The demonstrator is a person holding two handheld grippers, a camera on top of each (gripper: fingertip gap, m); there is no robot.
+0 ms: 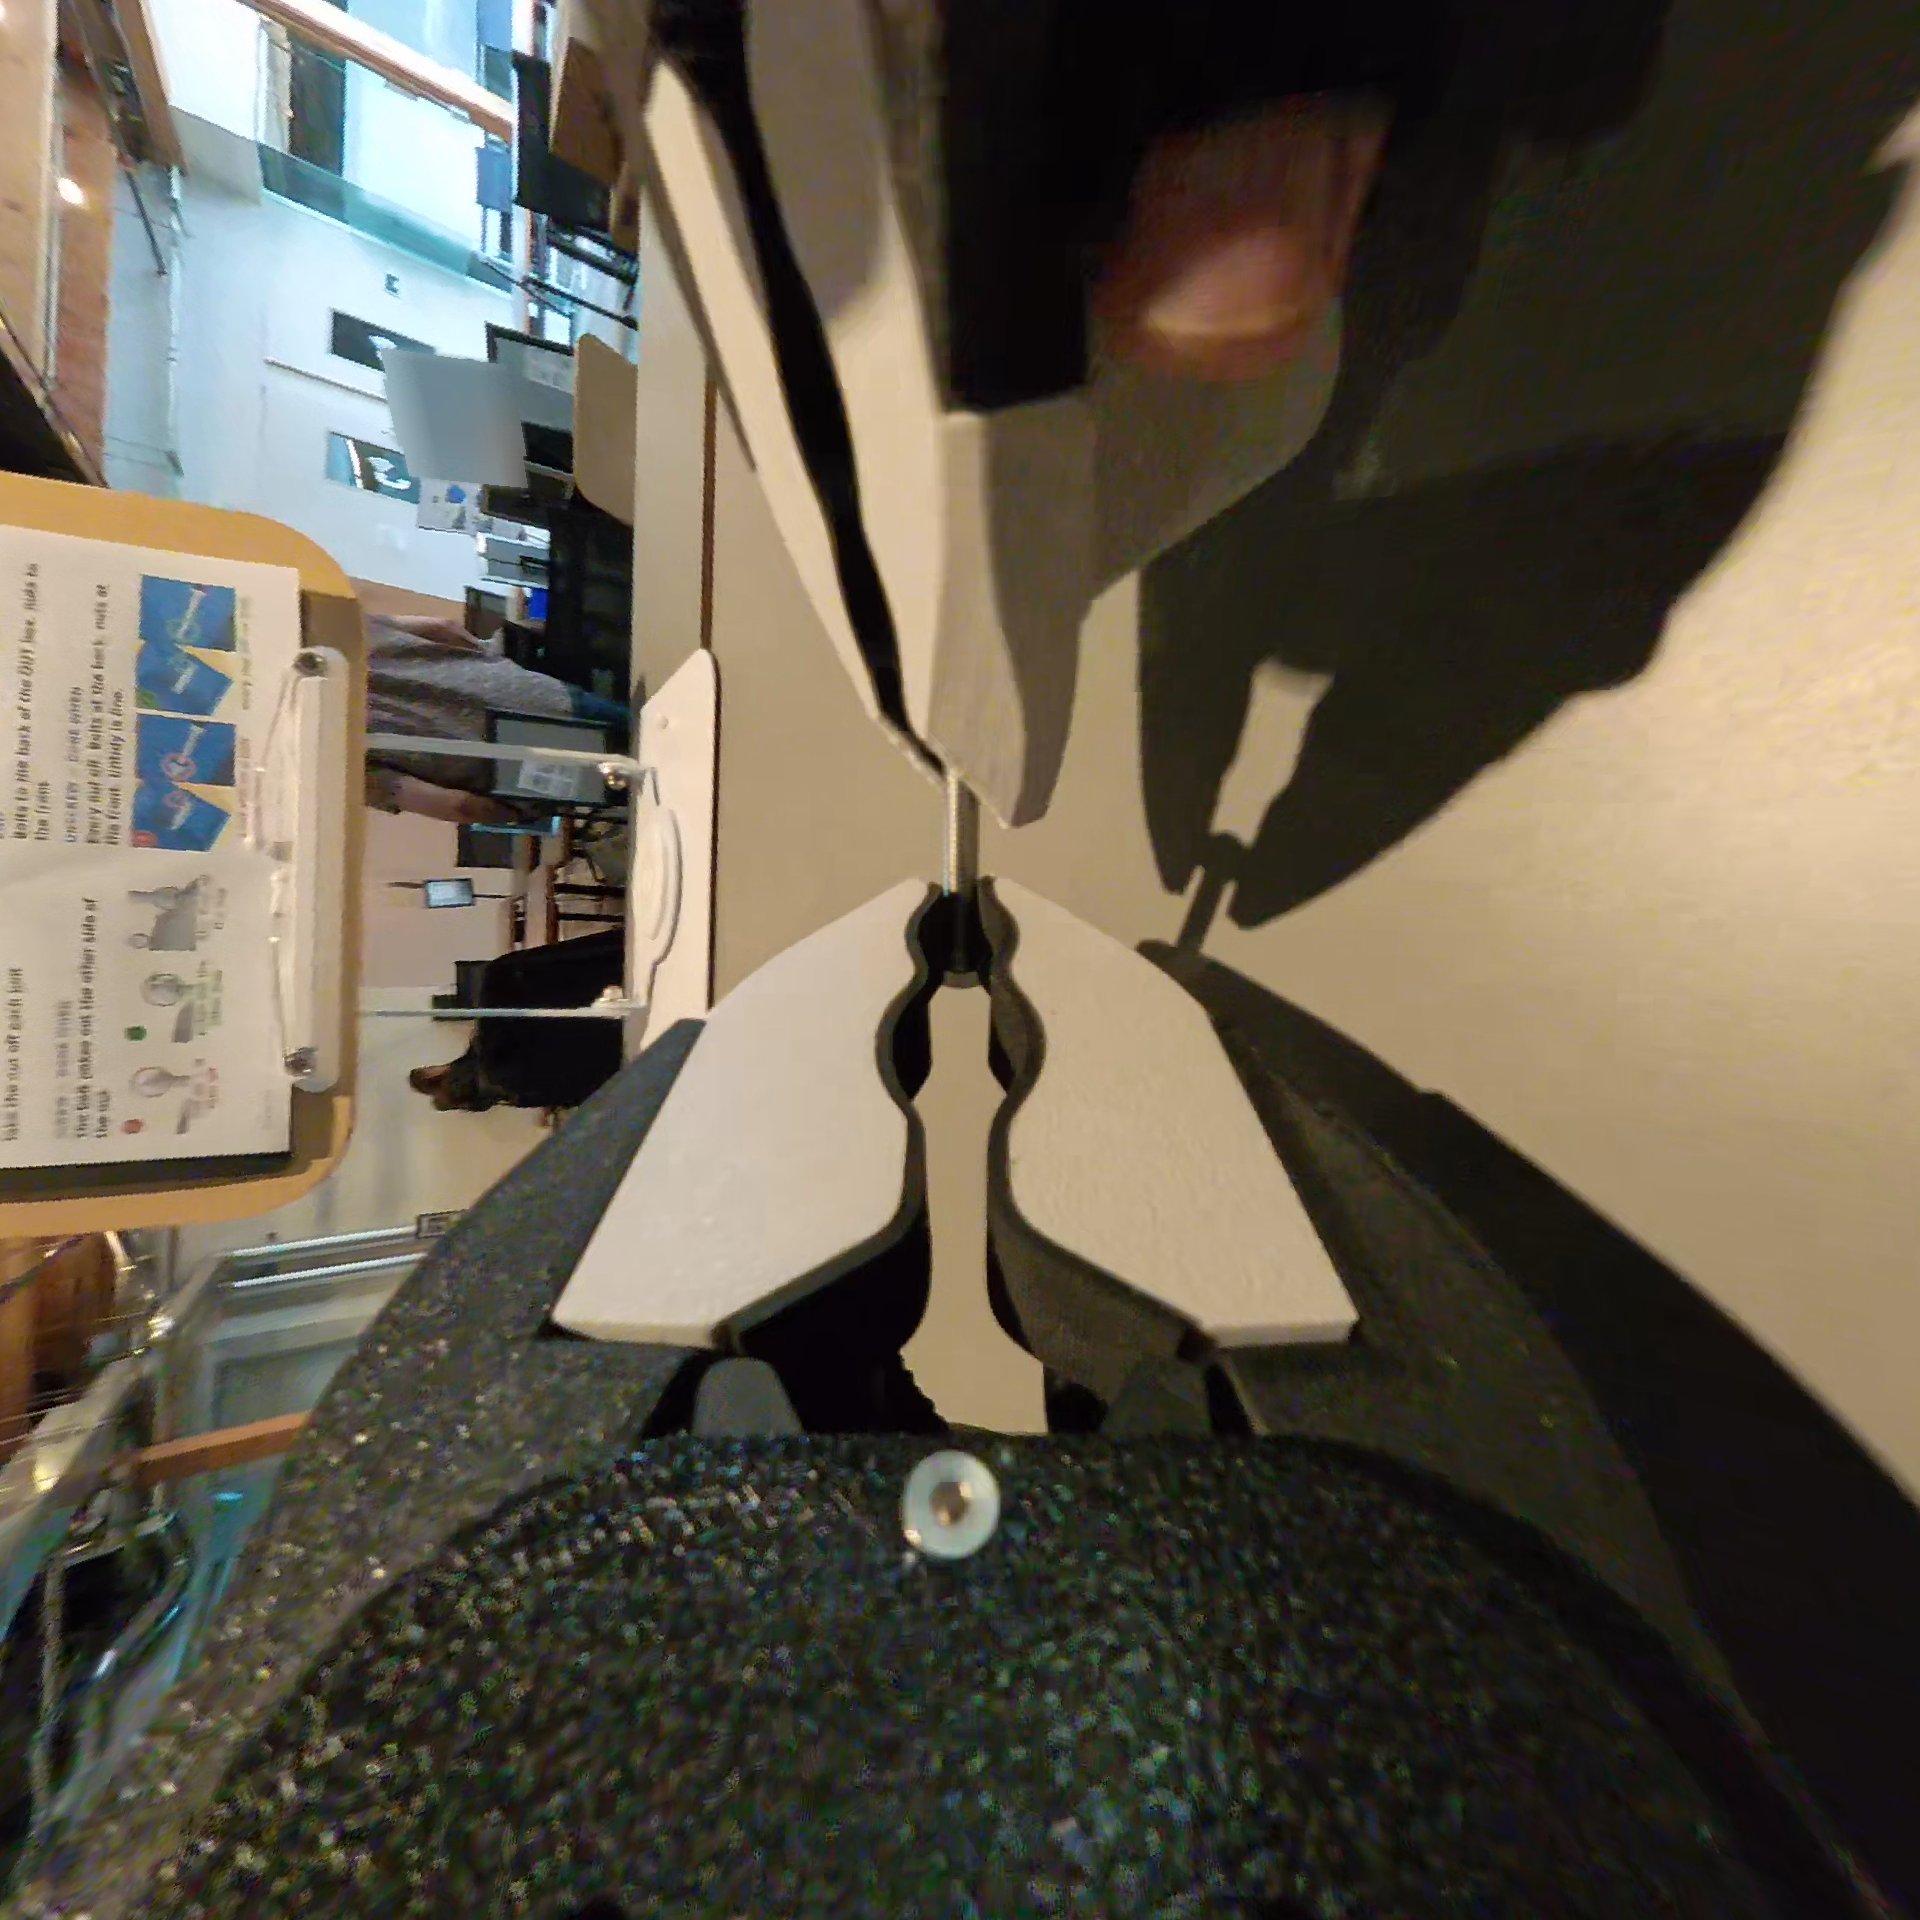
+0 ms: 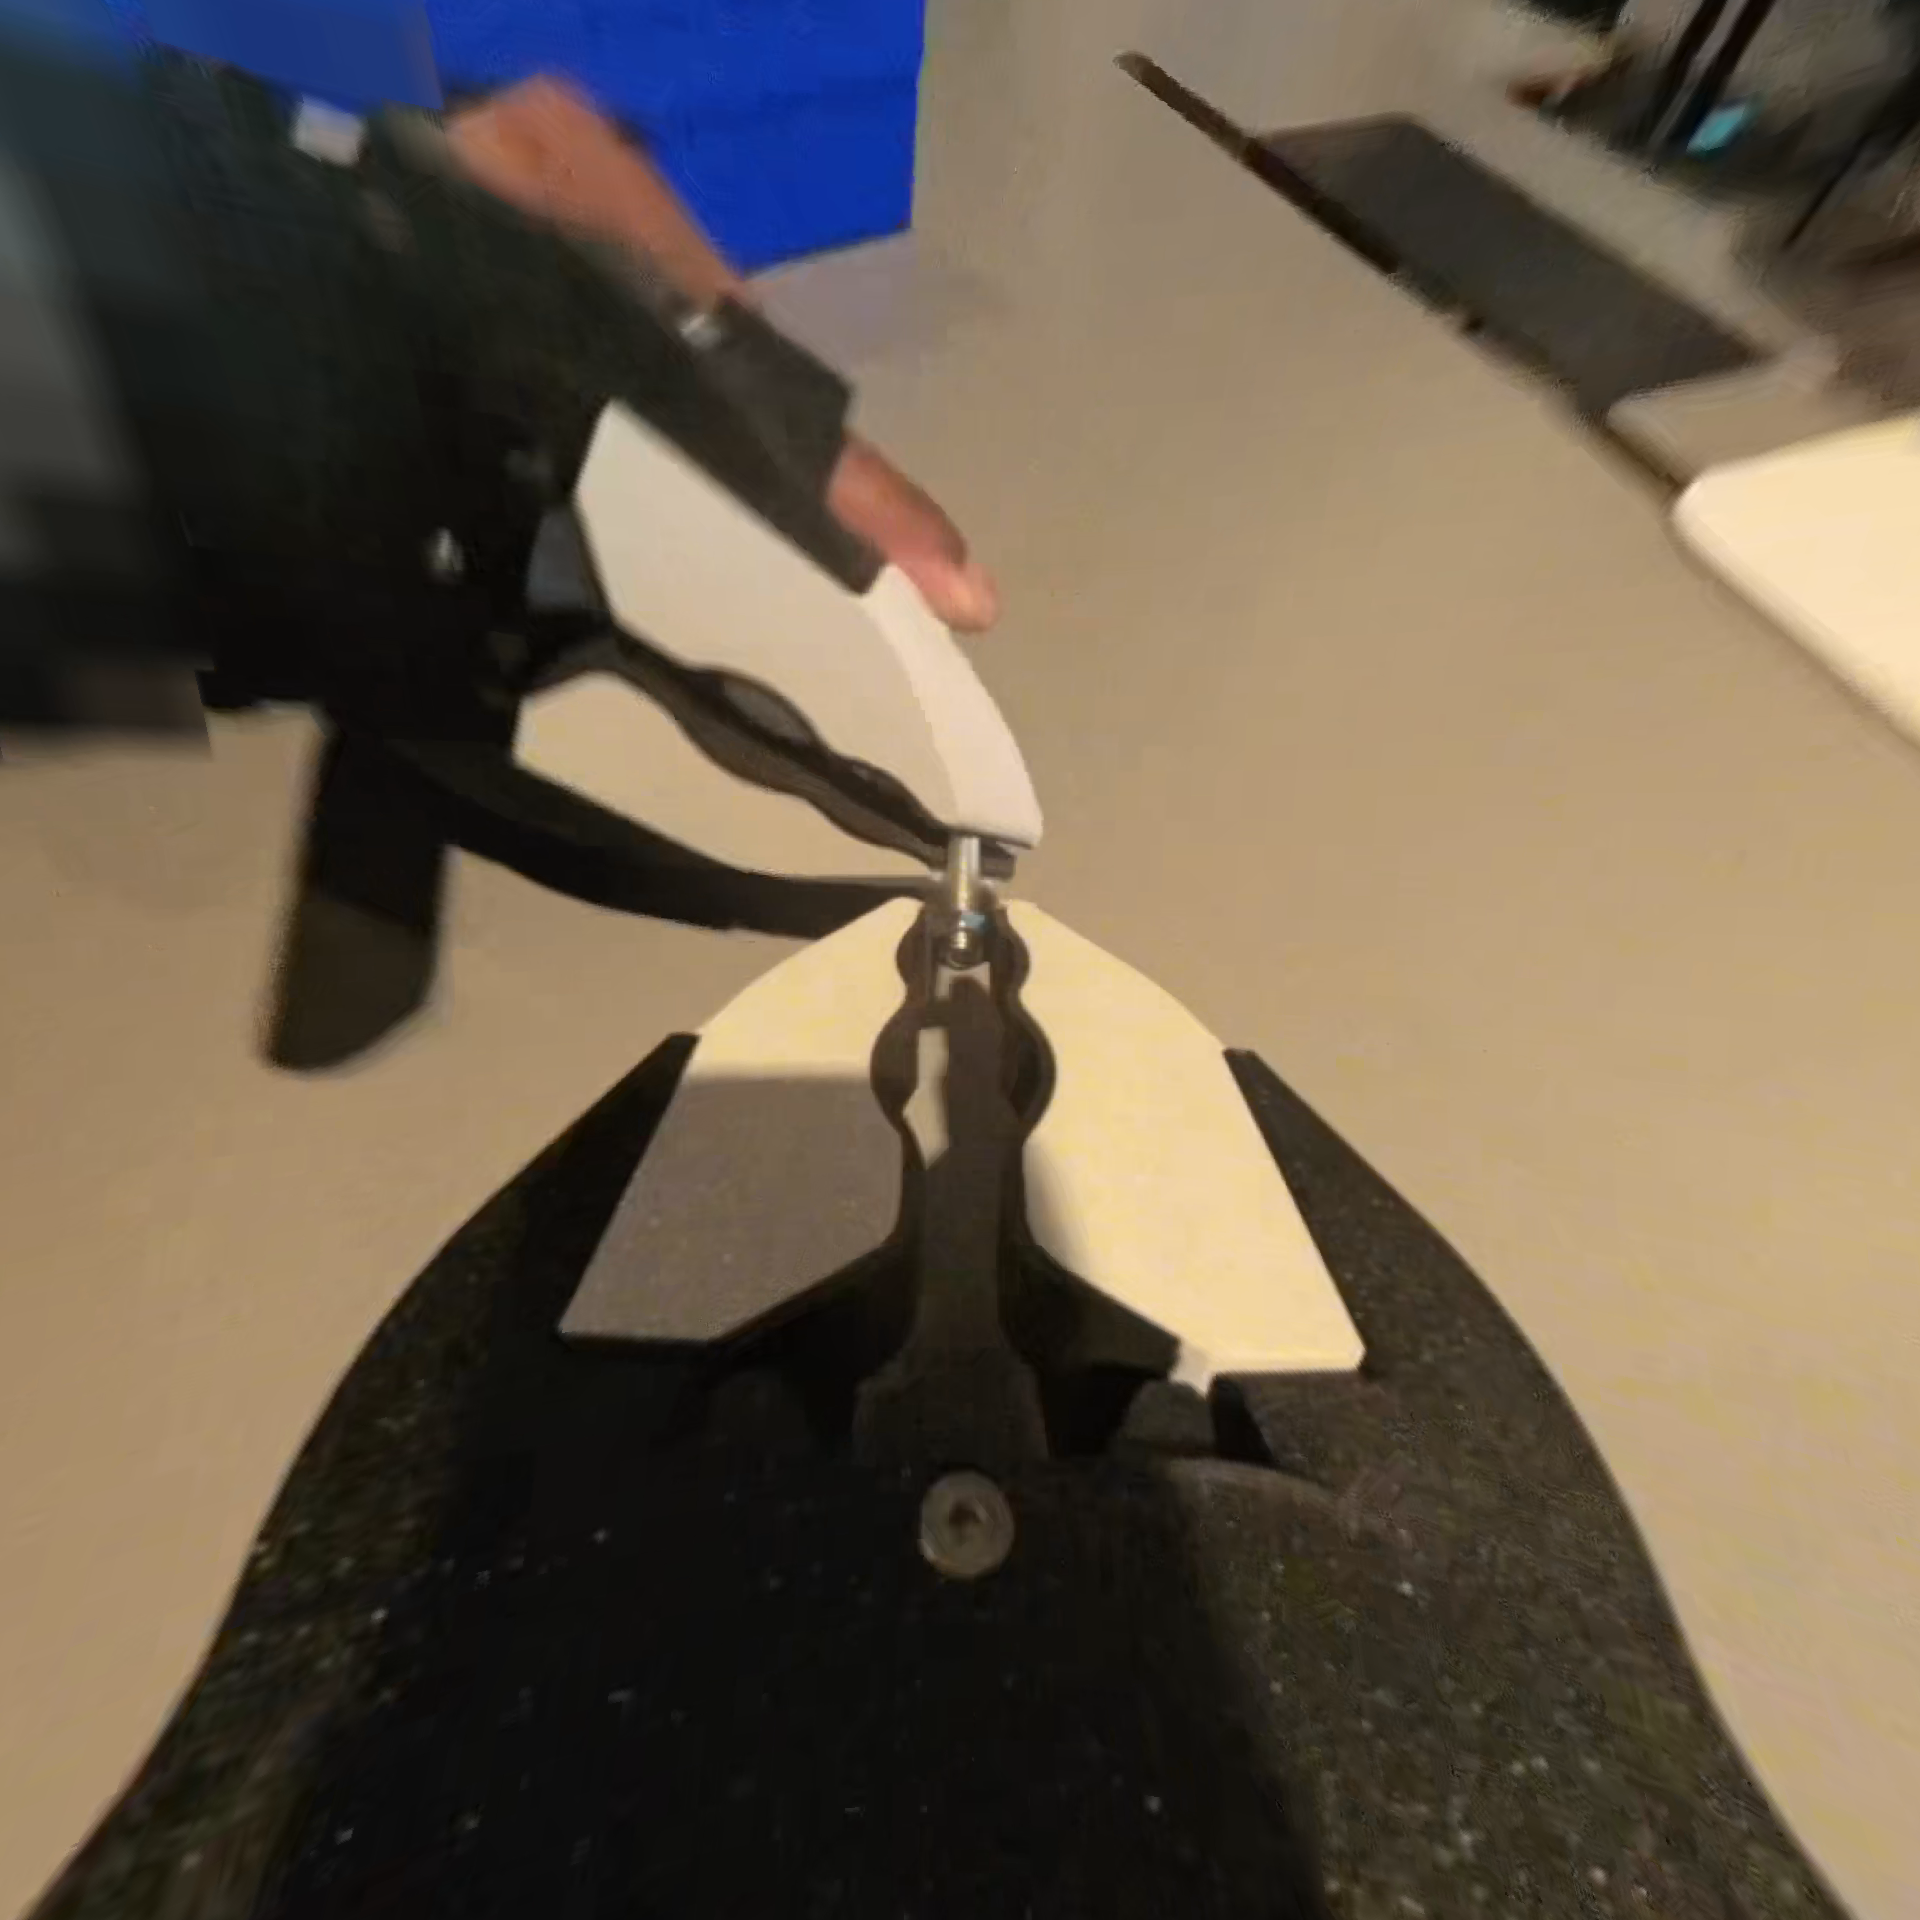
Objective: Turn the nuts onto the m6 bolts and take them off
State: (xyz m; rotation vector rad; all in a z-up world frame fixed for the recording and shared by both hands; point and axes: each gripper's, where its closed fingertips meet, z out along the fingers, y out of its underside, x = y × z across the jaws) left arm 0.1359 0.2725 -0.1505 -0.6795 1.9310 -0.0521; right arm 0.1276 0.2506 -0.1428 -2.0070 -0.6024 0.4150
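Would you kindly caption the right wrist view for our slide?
Right gripper and left gripper pinch one bolt between them above the table.

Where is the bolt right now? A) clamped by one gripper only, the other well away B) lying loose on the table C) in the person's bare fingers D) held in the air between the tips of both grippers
D: the bolt spans from the left gripper to the right gripper, both shut on it above the table.
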